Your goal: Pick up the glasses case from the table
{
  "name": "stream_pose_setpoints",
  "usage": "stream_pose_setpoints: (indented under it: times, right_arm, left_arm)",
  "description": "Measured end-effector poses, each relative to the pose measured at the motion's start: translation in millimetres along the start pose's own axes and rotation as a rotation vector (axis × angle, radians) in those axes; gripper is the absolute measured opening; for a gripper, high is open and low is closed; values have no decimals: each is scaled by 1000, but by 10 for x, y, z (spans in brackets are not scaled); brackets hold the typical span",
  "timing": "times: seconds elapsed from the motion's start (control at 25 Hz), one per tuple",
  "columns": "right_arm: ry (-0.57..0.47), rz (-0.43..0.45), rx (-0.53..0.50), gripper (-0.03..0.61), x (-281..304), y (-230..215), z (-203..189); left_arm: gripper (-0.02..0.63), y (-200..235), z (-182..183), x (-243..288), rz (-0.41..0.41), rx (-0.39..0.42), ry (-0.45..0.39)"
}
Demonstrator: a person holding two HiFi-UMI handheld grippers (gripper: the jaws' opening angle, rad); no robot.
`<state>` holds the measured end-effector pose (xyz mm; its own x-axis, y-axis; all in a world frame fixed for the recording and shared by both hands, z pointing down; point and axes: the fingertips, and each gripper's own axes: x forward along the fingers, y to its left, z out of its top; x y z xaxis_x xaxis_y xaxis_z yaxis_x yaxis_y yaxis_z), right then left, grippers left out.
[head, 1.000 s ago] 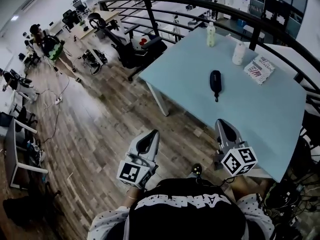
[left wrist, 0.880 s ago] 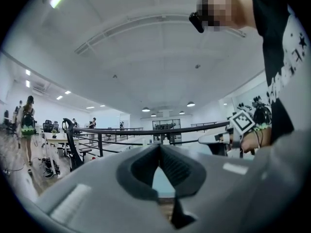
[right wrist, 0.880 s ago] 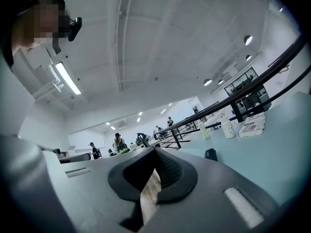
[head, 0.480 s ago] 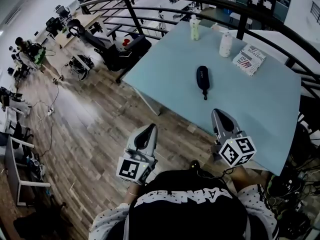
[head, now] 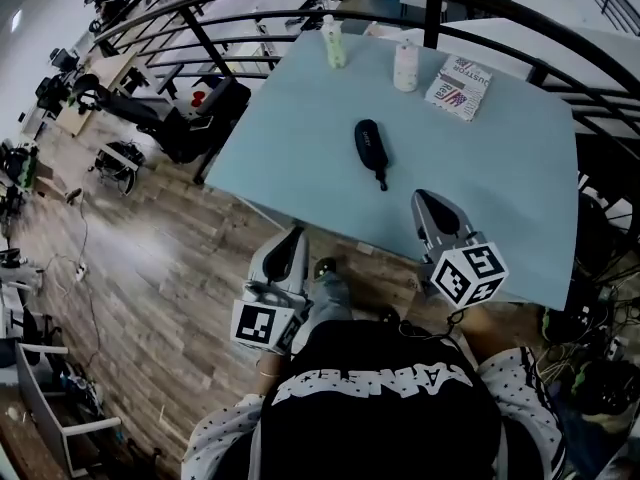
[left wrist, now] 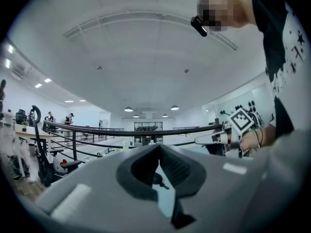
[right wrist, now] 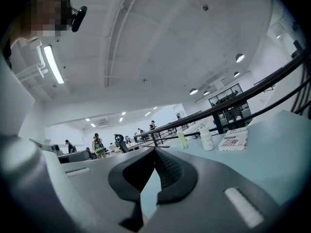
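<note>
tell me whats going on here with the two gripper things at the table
A person stands at the near edge of the light blue table with a gripper in each hand. The left gripper and right gripper are both shut and empty, short of the black glasses case, which lies untouched mid-table. Two bottles and a booklet sit beyond it.

Pale blue table (head: 500, 168), four things on it.
Dark case (head: 370, 146) lies mid-table; green bottle (head: 334, 43), white bottle (head: 405, 66) and booklet (head: 459, 87) sit near the far edge.
</note>
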<state>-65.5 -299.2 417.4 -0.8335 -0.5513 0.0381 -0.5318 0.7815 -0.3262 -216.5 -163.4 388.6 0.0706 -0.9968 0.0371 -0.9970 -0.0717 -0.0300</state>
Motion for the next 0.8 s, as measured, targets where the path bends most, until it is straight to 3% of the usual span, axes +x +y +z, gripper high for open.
stream_pose_setpoints:
  times: [0.4,0.56,0.8]
  right_arm:
    - [-1,-173,-13,31,804,-321,-77]
    - [32,-210,-14,51,1156,-447,-220]
    - [161,-226,-54,107,1680,-427,-512]
  left_arm:
    - [0,651,-33,957,-217,20,-1]
    - [0,928,-115,1253,-250,36,4]
    - [0,1369,-161,1384,-258,1,12]
